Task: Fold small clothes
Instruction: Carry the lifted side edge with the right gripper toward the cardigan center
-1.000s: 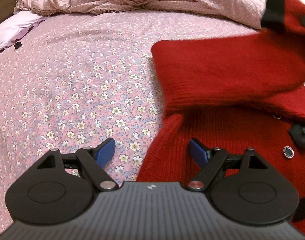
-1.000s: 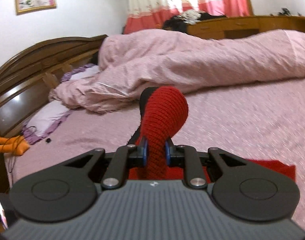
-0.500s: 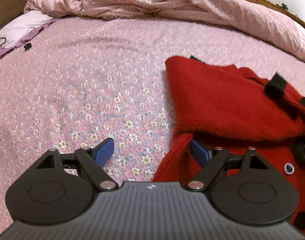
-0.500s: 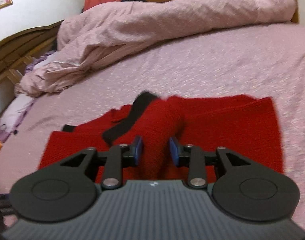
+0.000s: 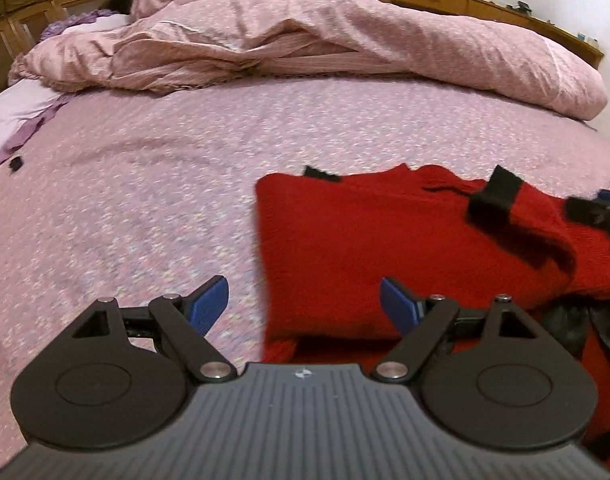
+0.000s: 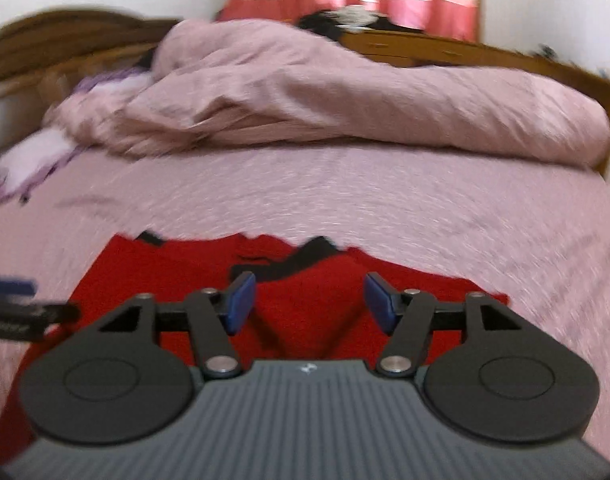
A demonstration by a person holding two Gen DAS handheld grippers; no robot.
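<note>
A small red knit sweater (image 5: 365, 240) with black trim lies on the pink floral bedspread (image 5: 125, 208), its sleeve folded across the body. The black cuff (image 5: 495, 196) rests on top at the right. My left gripper (image 5: 303, 300) hovers open above the sweater's left edge, nothing between its blue pads. In the right wrist view the sweater (image 6: 305, 304) lies flat below my right gripper (image 6: 309, 300), whose jaws are opening with no cloth pinched between them. The right gripper's tip (image 5: 597, 210) shows at the left view's right edge.
A rumpled pink quilt (image 5: 305, 40) is heaped along the far side of the bed. A pillow (image 5: 13, 116) lies at the far left by the wooden headboard (image 6: 65, 40). Wooden furniture (image 5: 465, 0) and red curtains (image 6: 345, 0) stand behind.
The right gripper lowered the red sleeve onto the sweater and let go, its jaws spreading. The left gripper rose and tilted up, staying open.
</note>
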